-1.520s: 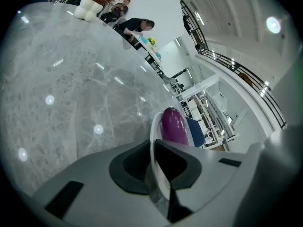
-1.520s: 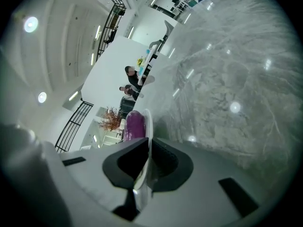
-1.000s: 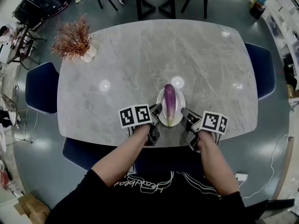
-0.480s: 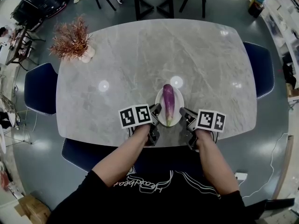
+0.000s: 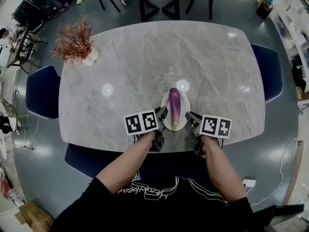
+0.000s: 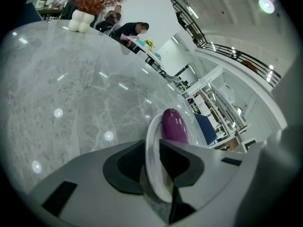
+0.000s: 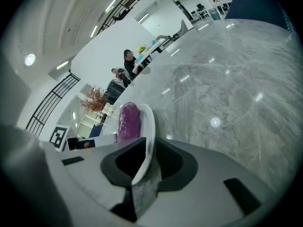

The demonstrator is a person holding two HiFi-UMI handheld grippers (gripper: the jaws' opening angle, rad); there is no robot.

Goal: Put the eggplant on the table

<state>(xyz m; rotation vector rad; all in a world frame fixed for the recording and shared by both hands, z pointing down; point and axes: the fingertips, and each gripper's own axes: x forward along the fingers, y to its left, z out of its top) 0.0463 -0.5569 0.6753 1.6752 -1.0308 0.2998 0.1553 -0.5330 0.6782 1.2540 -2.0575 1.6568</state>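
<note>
The left gripper (image 5: 162, 113) and right gripper (image 5: 189, 116) each gripped 1 side of the rim of the white plate (image 5: 186, 109) — jaws pinched onto it — near the front edge of the grey table (image 5: 145, 66). The purple eggplant (image 5: 174, 105) lay lengthwise on that plate. At the far-left corner stood a dried plant (image 5: 75, 40).

Bright, even overhead lighting; round lamp reflections glared on the polished table (image 5: 145, 62). Fisheye distortion bowed every view toward dark vignetted corners; nearest foreground in both gripper views was soft
</note>
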